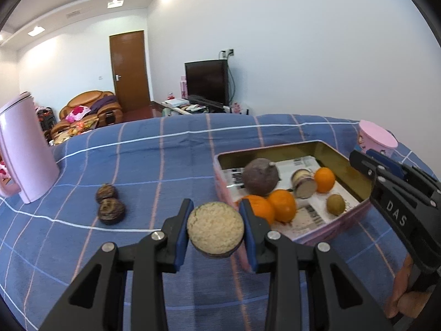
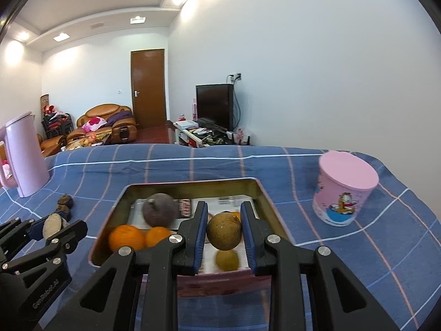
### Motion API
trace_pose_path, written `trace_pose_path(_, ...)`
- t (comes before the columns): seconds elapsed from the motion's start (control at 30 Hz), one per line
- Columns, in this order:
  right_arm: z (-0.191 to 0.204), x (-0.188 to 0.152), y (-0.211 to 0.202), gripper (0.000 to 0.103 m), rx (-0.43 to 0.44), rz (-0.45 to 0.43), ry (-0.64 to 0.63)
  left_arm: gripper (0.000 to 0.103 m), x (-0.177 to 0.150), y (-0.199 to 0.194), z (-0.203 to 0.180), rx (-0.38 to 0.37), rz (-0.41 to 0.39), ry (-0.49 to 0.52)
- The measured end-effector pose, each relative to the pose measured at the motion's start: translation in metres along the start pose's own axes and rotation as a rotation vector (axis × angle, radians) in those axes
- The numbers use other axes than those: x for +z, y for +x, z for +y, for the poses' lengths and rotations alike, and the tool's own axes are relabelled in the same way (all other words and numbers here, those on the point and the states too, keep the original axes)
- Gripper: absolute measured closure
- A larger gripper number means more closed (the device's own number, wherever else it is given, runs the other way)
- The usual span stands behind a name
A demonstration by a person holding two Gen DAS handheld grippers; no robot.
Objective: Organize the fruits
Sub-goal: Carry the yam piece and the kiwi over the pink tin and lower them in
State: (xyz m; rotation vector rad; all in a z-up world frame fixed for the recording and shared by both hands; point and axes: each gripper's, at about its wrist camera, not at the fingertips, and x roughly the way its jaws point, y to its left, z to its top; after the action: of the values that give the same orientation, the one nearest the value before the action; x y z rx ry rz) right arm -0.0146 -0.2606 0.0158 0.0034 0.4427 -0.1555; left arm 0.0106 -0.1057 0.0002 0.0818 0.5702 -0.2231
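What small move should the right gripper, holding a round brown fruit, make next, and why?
Probably lower and release. The right gripper grips the round brown fruit above the pink rectangular tin, where three oranges and a similar fruit already lie.

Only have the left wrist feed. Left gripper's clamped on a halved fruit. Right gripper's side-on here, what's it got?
Observer: The right gripper is shut on a round brown fruit.
Operator: Where is it relative to the tin?
Observer: From the right wrist camera it shows over the tin's near end, with a second brown fruit lying inside just beneath it.
Operator: Is the pink cup crowding it?
Observer: No. The pink cup stands upright with its lid on, to the right of the tin and apart from it.
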Motion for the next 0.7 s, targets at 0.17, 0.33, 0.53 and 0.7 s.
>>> trace_pose_path(0.17, -0.017, 0.001, 0.005, 0.077, -0.037, 0.011, 0.028, 0.067, 0.004, 0.005, -0.019, -0.03, 0.001, 0.027)
trace_pose_path(0.33, -0.031, 0.002, 0.008, 0.077, -0.069, 0.014, 0.045, 0.067, 0.009, 0.01, -0.038, -0.051, -0.011, 0.046)
trace_pose_path(0.53, -0.037, 0.007, 0.013, 0.077, -0.088, 0.015, 0.051, 0.067, 0.016, 0.021, -0.053, -0.076, -0.007, 0.047)
trace_pose_path(0.7, -0.037, 0.009, 0.018, 0.076, -0.102, 0.02, 0.054, 0.067, 0.023, 0.035, -0.056, -0.094, 0.018, 0.026)
